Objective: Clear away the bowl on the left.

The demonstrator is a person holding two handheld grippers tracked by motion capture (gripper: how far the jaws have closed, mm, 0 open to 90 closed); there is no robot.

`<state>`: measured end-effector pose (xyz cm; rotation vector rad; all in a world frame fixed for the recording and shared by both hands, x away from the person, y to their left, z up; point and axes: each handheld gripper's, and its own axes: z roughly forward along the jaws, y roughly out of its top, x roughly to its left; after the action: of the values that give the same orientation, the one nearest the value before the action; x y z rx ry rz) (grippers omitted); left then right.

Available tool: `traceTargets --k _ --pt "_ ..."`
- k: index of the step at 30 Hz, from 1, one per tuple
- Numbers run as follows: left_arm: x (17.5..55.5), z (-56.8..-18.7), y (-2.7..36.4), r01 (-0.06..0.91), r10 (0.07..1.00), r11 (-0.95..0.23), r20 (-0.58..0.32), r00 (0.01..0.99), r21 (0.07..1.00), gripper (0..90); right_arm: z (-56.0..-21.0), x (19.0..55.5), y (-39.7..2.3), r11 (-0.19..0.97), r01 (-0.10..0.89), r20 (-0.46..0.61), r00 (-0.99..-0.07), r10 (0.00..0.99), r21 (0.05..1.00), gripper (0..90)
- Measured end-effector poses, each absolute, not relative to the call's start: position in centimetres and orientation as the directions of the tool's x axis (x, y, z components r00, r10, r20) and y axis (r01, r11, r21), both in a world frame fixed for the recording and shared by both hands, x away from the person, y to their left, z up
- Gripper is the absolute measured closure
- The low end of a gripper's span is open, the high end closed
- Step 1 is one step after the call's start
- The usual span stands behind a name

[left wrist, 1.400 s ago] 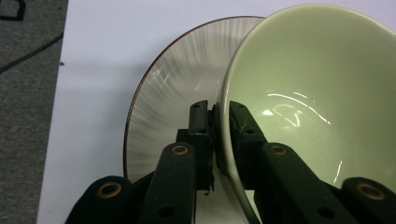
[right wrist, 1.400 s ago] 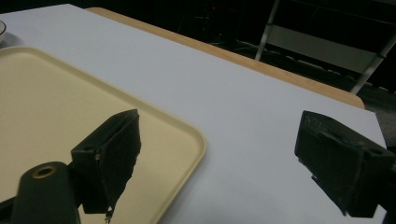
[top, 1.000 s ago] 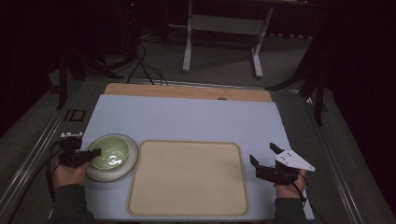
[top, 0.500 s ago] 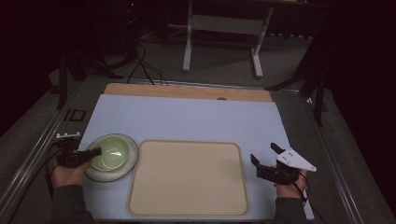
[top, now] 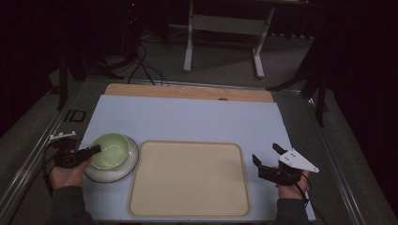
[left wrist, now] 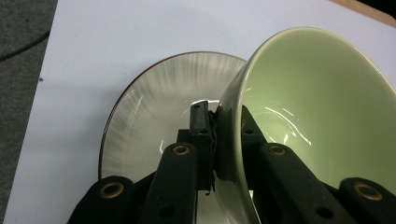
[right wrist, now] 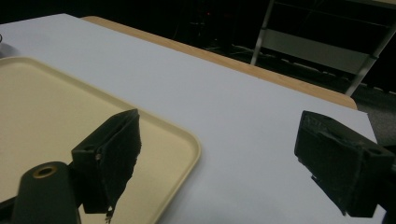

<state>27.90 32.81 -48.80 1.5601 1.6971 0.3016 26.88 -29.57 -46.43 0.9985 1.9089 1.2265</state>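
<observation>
Bowl (top: pixel 110 150) tipped up on the plate (top: pixel 123 168), left claw (top: pixel 93 150) clenched on its near rim.
Against the frames a second back, the bowl has gone from sitting flat to tilted; judged the start of a lift, likely toward the tray (top: pixel 189 178) just beside the plate. Right claw (top: pixel 265 161) released, hovering at the tray's far edge over the tabletop (top: pixel 187 122).

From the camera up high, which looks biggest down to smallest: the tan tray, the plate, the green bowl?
1. Tan tray, largest by far.
2. Plate.
3. Green bowl, tilted on the plate, slightly smaller.
</observation>
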Motion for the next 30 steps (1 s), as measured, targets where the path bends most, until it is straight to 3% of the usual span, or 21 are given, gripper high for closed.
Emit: traceTargets --k 30 --pt "27.0 -46.2 31.3 0.667 0.906 0.228 -0.405 0.122 0.71 83.0 -46.3 26.8 -29.8 0.26 0.242 -0.111 -0.498 0.86 0.935 14.0"
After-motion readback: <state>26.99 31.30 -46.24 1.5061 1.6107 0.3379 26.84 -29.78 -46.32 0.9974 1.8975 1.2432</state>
